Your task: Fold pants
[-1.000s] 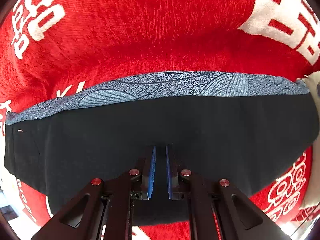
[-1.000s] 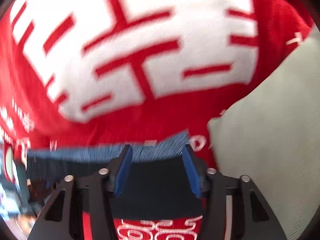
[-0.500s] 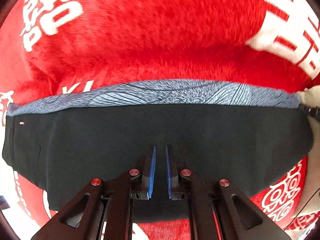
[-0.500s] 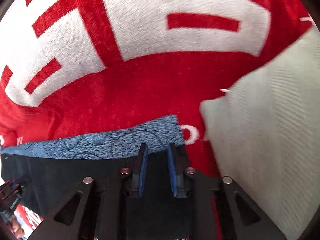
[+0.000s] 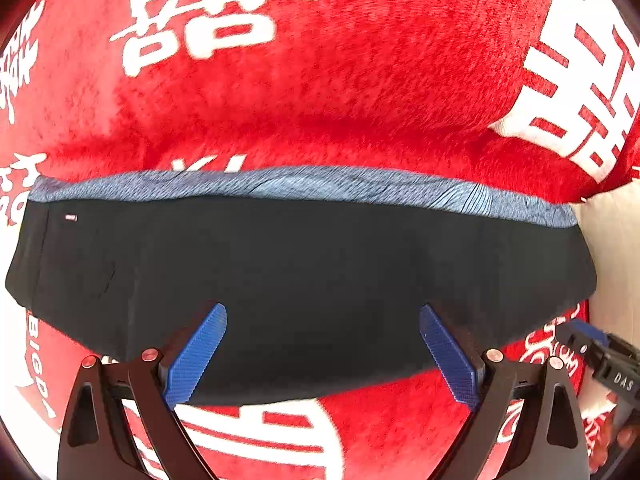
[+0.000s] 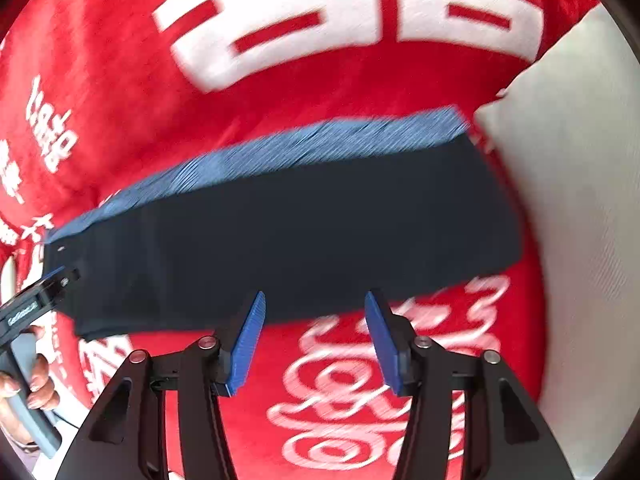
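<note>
The black pants [image 5: 304,272] lie folded into a wide flat band on the red blanket, with a blue-grey patterned strip [image 5: 304,186] along their far edge. My left gripper [image 5: 322,316] is open, its blue pads spread over the near part of the pants, holding nothing. In the right wrist view the same pants [image 6: 304,236] lie slanted, the patterned strip [image 6: 280,152] on the far side. My right gripper [image 6: 314,304] is open and empty, just above the pants' near edge. The right gripper's tip also shows in the left wrist view [image 5: 588,340].
A red blanket [image 5: 320,80] with large white characters covers the surface. A pale cushion [image 6: 580,200] lies right of the pants, close to their right end; it also shows in the left wrist view [image 5: 616,248]. The hand holding the left gripper [image 6: 28,372] shows at lower left.
Both grippers have opened and let go of the pants. Both have pulled back, so more of the folded pants shows. The right wrist view is motion-blurred.
</note>
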Available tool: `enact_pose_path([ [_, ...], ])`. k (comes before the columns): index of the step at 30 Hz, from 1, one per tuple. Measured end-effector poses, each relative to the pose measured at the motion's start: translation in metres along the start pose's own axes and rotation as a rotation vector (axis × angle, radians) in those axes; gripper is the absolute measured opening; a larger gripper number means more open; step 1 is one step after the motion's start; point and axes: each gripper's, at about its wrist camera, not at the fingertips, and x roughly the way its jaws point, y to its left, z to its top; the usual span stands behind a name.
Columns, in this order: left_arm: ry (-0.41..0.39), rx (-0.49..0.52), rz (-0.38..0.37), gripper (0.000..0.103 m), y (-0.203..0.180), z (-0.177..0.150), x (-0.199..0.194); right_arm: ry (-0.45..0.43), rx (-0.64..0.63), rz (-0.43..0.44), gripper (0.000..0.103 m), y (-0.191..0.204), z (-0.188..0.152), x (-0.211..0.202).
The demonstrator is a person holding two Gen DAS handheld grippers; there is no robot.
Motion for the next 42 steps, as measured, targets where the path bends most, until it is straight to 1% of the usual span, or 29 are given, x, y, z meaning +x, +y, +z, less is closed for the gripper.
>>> enact_pose_path([
  [2,0.003,0.000,0.020,0.098,0.020,-0.007,-0.001,0.021,0.013,0.047,0.062,0.018,-0.013,0.006],
  [3,-0.003,0.000,0.042,0.098,0.035,-0.011,-0.004,0.030,0.017,0.074,0.062,0.024,-0.019,0.009],
  [4,-0.007,-0.001,0.051,0.098,0.045,-0.014,-0.007,0.035,0.020,0.110,0.062,0.037,-0.026,0.012],
  [5,-0.012,-0.007,0.062,0.098,0.061,-0.016,-0.010,0.045,0.029,0.166,0.062,0.050,-0.024,0.018],
  [7,-0.020,-0.029,0.079,0.098,0.095,-0.019,-0.015,0.059,0.049,0.243,0.062,0.069,-0.033,0.023],
  [8,-0.021,-0.037,0.085,0.098,0.107,-0.020,-0.015,0.069,0.059,0.286,0.062,0.083,-0.039,0.029],
  [10,-0.015,-0.060,0.114,0.098,0.144,-0.020,-0.012,0.088,0.073,0.377,0.062,0.120,-0.051,0.046],
  [12,-0.022,-0.068,0.136,0.097,0.169,-0.019,-0.010,0.104,0.090,0.440,0.062,0.150,-0.062,0.066],
  [13,-0.027,-0.067,0.151,0.097,0.184,-0.018,-0.008,0.111,0.096,0.459,0.062,0.161,-0.068,0.072],
  [15,-0.032,-0.067,0.171,0.098,0.203,-0.016,-0.003,0.133,0.106,0.494,0.062,0.198,-0.077,0.098],
  [17,-0.039,-0.069,0.175,0.098,0.218,-0.013,0.002,0.153,0.124,0.528,0.062,0.218,-0.080,0.116],
  [21,-0.065,-0.067,0.190,0.098,0.242,-0.007,0.012,0.140,0.131,0.547,0.062,0.244,-0.083,0.134],
  [25,-0.059,-0.065,0.207,0.098,0.261,-0.004,0.022,0.135,0.178,0.564,0.061,0.245,-0.083,0.143],
  [26,-0.051,-0.064,0.216,0.098,0.264,-0.004,0.026,0.134,0.198,0.568,0.062,0.235,-0.083,0.136],
  [27,-0.041,-0.063,0.224,0.098,0.268,-0.004,0.030,0.132,0.223,0.571,0.061,0.234,-0.083,0.137],
  [28,-0.039,-0.061,0.228,0.098,0.270,-0.003,0.032,0.132,0.245,0.571,0.058,0.233,-0.081,0.138],
  [29,-0.040,-0.057,0.236,0.098,0.273,-0.002,0.032,0.132,0.255,0.563,0.036,0.235,-0.079,0.138],
  [30,-0.044,-0.051,0.244,0.098,0.274,-0.002,0.030,0.125,0.248,0.526,0.017,0.239,-0.074,0.137],
  [31,-0.052,-0.045,0.249,0.098,0.276,-0.001,0.028,0.117,0.229,0.505,0.008,0.241,-0.069,0.133],
  [33,-0.061,-0.016,0.271,0.098,0.278,-0.002,0.027,0.086,0.175,0.476,0.007,0.252,-0.066,0.123],
  [34,-0.049,0.003,0.281,0.098,0.280,-0.005,0.030,0.074,0.137,0.443,0.007,0.256,-0.070,0.118],
  [36,-0.025,0.020,0.290,0.098,0.284,-0.011,0.040,0.085,0.138,0.407,0.007,0.253,-0.083,0.121],
  [37,-0.027,0.029,0.285,0.098,0.286,-0.016,0.045,0.105,0.154,0.398,0.007,0.249,-0.092,0.128],
  [39,-0.066,0.057,0.293,0.098,0.284,-0.021,0.045,0.107,0.166,0.402,0.006,0.244,-0.100,0.136],
  [40,-0.065,0.062,0.299,0.098,0.282,-0.021,0.044,0.098,0.157,0.409,0.007,0.243,-0.100,0.136],
  [41,-0.060,0.060,0.300,0.098,0.282,-0.021,0.044,0.099,0.149,0.426,0.010,0.241,-0.099,0.134],
  [42,-0.046,0.055,0.298,0.098,0.280,-0.020,0.042,0.111,0.155,0.438,0.011,0.240,-0.098,0.133],
])
